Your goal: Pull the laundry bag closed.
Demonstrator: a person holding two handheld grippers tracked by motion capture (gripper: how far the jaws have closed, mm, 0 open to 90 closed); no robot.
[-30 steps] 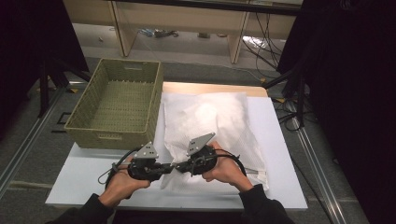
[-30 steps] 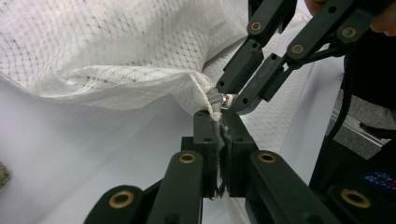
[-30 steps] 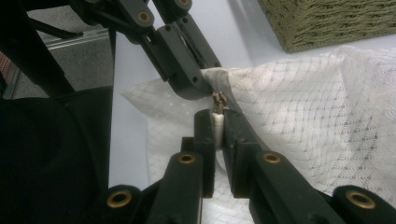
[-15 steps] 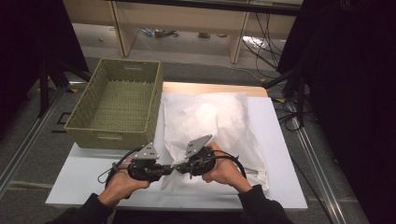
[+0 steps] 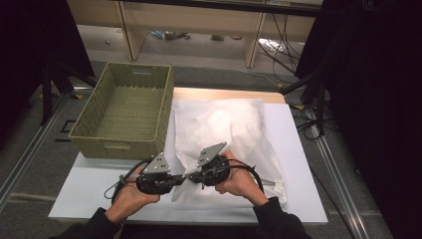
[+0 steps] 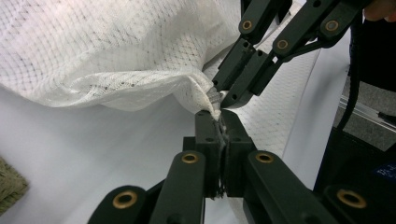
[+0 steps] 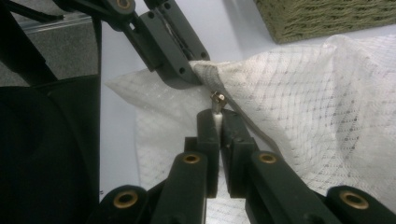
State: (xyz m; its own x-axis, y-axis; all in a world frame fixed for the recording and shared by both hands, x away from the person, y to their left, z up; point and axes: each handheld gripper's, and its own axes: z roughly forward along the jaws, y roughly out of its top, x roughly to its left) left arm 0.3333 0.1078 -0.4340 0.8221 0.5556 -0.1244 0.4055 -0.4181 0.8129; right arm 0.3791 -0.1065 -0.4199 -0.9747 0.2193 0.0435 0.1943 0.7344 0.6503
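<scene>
A white mesh bag with something white and soft inside lies on the white table. Both grippers meet at its near left corner. My left gripper comes in from the left and is shut on the bunched corner seam of the bag. Facing it from the right, my right gripper is shut on the tab of the small metal zipper pull at that same corner. In the high view the left gripper and the right gripper are almost tip to tip.
A woven green basket stands at the table's back left, close beside the bag. Bare table lies in front of the basket and along the near edge. Shelving and cables are on the floor behind the table.
</scene>
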